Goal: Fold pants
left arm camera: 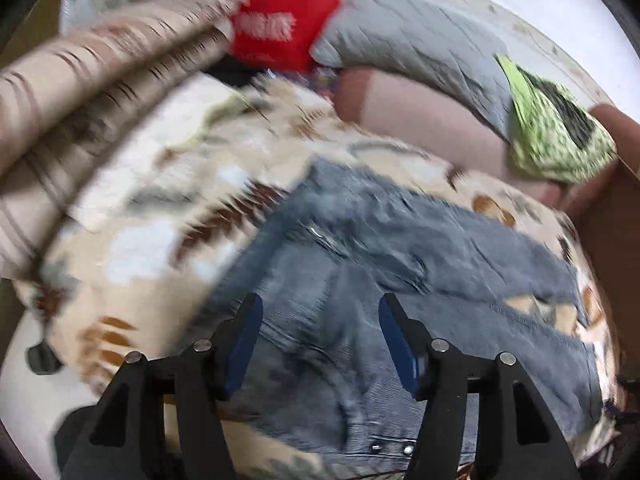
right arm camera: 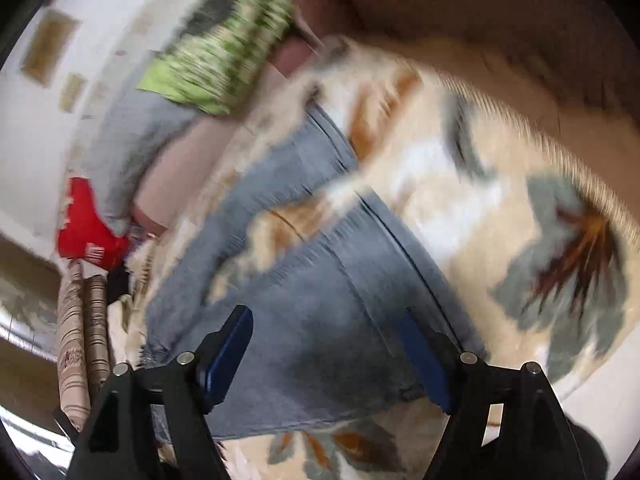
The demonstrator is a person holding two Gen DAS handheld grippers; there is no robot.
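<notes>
black left gripper [left arm camera: 320, 344] sits closest to my lens, blue pads [left arm camera: 245, 344] spread wide with nothing between them, hanging over the waist end of the faded blue denim pants [left arm camera: 400, 256]. i can see two metal rivets [left arm camera: 392, 448] near the bottom edge. those pants lie spread on a cream blanket with brown and grey leaf print [left arm camera: 152, 208]. on my other feed the right gripper [right arm camera: 328, 344] is just as wide and empty, over the pants [right arm camera: 320, 304], both legs running away from me. blur smears everything. behind: a red box [left arm camera: 280, 20], a grey quilted cushion [left arm camera: 420, 40], a green patterned cloth [left arm camera: 556, 132].
</notes>
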